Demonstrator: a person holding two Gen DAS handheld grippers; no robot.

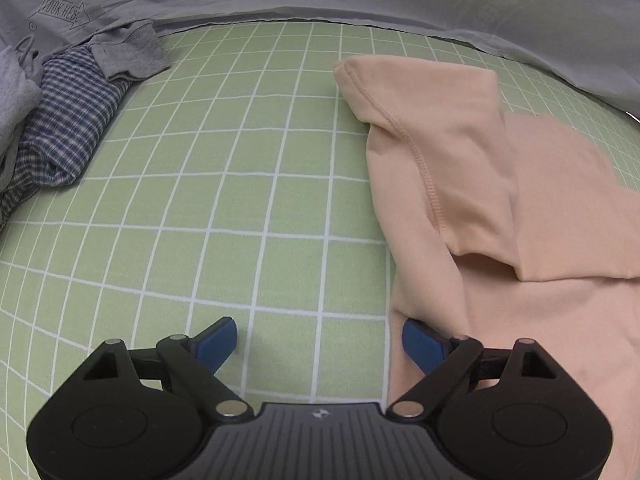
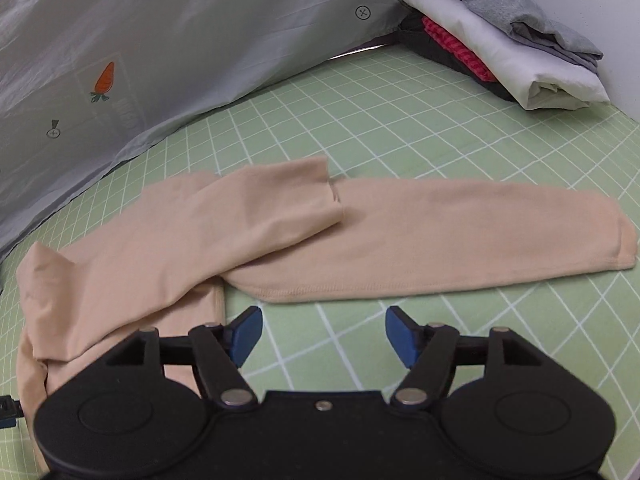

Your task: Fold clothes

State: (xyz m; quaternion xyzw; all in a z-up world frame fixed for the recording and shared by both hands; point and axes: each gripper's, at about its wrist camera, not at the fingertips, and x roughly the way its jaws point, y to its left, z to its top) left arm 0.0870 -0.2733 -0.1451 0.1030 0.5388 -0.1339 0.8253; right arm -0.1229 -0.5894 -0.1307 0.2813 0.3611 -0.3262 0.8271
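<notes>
A peach long-sleeved garment [image 2: 280, 236] of soft, matte knit lies flat on a green sheet with a white grid [image 2: 400, 120]. In the right wrist view its long axis runs left to right across the middle of the frame: one sleeve [image 2: 460, 232] stretches toward the right edge and ends in a rounded, stitched cuff, while the other sleeve [image 2: 256, 208] is folded diagonally over the body, its cut end pointing to upper centre. The body bunches toward the lower left of that frame, partly hidden behind the tool. In the left wrist view the same garment [image 1: 500, 220] fills the right half, a folded sleeve with visible double stitching pointing toward upper centre. The left gripper [image 1: 320, 342] has its jaws spread wide, holding nothing; its right blue pad sits at the garment's edge, and contact cannot be confirmed. The right gripper [image 2: 324, 334] likewise stands wide apart and empty, over bare sheet just below the lower hem. A grey-blue bedcover with a carrot print [image 2: 160, 60] rises along the top of both frames. A loose heap of blue checked and grey clothes [image 1: 68, 120] occupies the upper left of the left wrist view. A stack of folded clothes [image 2: 508, 44], grey over white over red and dark, sits in the upper right of the right wrist view.
</notes>
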